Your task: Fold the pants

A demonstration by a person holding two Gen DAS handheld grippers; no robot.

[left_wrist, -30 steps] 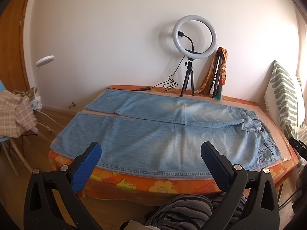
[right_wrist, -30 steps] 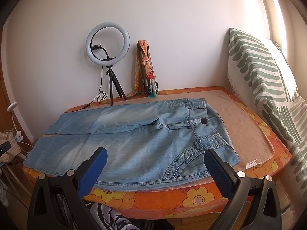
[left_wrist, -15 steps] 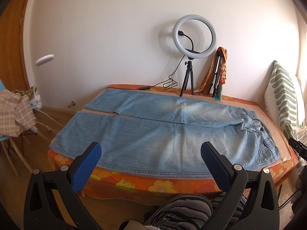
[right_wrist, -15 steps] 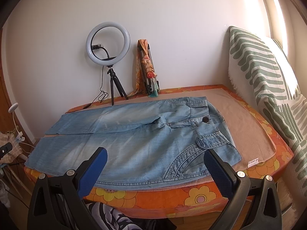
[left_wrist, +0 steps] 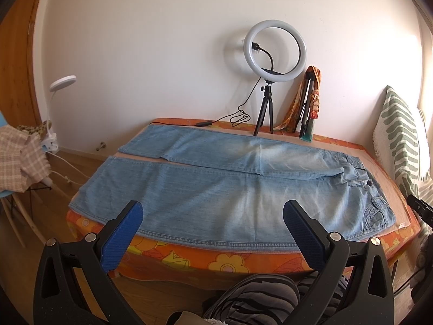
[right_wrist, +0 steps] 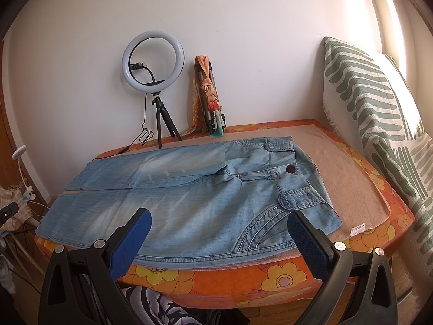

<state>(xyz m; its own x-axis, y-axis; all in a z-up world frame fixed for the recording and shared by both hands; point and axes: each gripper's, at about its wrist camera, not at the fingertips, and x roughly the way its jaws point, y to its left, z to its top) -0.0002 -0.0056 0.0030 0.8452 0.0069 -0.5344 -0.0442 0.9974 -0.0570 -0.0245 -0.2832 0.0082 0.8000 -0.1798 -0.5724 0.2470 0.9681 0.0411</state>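
On top of the flowery orange counter (left_wrist: 224, 260) the blue pants (left_wrist: 216, 189) lie flat with both legs spread out, not folded at all yet, while the left hand-held gripper (left_wrist: 211, 224) and right hand-held gripper (right_wrist: 216, 233) hang near its front edge, fingers wide apart and holding nothing.

plain white wall (left_wrist: 151, 54), wooden floor (left_wrist: 24, 265), orange floral-covered surface (right_wrist: 216, 273), ring light on tripod (left_wrist: 274, 48) against wall, green-striped cushion (right_wrist: 379, 108) at right, sunlight from right, white lamp (left_wrist: 62, 81) at left
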